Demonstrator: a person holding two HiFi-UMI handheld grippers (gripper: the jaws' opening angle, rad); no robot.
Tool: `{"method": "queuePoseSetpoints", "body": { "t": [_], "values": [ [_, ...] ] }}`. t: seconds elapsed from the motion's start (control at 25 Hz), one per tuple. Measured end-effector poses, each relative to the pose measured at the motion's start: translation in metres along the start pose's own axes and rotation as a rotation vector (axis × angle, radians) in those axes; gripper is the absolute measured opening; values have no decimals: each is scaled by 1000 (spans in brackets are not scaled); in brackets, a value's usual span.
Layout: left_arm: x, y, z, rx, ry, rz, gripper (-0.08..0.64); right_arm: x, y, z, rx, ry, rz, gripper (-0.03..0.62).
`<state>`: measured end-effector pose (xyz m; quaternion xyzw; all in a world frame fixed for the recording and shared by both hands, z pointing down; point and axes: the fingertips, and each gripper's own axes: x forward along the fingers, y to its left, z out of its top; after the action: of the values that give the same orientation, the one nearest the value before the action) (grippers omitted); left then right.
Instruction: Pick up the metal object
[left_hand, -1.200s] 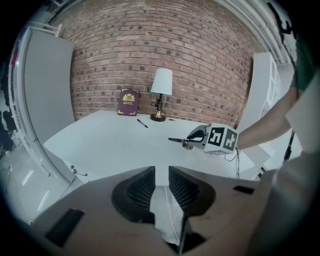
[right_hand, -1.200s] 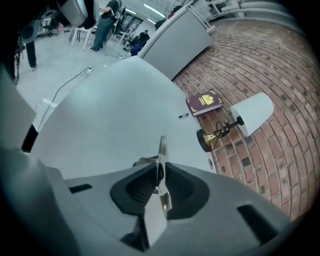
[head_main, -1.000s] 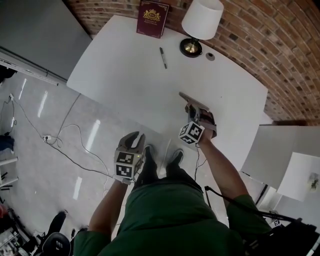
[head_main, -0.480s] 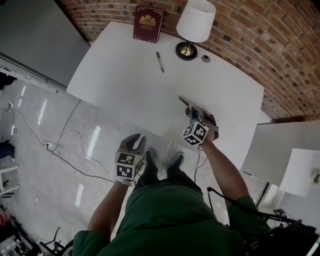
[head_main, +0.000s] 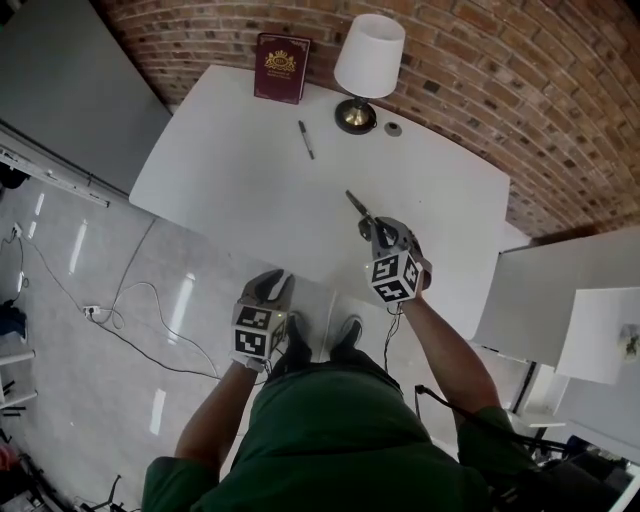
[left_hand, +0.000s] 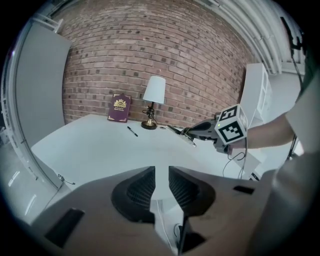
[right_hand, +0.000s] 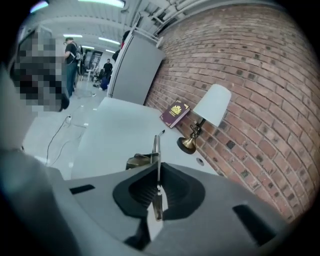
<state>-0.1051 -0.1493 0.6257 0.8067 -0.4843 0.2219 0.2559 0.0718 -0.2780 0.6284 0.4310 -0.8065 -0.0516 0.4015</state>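
Observation:
The metal object (head_main: 356, 206) is a thin flat strip with a bent bracket part. It sticks out forward from my right gripper (head_main: 373, 229), which is shut on it over the white table (head_main: 240, 180). In the right gripper view the strip (right_hand: 156, 150) stands on edge between the pads, pointing toward the lamp. The left gripper view shows the same piece (left_hand: 183, 135) held just above the tabletop. My left gripper (head_main: 268, 286) hangs below the table's near edge, over the floor. Its jaws (left_hand: 161, 186) stand a narrow gap apart with nothing between them.
At the table's far side, against the brick wall, are a maroon book (head_main: 281, 68), a white-shaded lamp (head_main: 368, 58) and a small round disc (head_main: 393, 128). A black pen (head_main: 305, 140) lies nearby. A white cabinet (head_main: 560, 290) stands right; a cable (head_main: 130, 300) crosses the floor.
My right gripper has kept its hold on the metal object and carried it a little left and toward the far side. The left gripper has hardly moved.

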Motion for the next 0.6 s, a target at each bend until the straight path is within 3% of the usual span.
{"method": "queuePoseSetpoints", "body": {
  "t": [0.4, 0.6],
  "values": [
    [-11, -10, 28, -6, -53, -10, 77, -63, -17, 65, 268, -206, 43, 5],
    [-20, -10, 50, 34, -114, 15, 77, -89, -19, 84, 322, -280, 63, 5]
  ]
}}
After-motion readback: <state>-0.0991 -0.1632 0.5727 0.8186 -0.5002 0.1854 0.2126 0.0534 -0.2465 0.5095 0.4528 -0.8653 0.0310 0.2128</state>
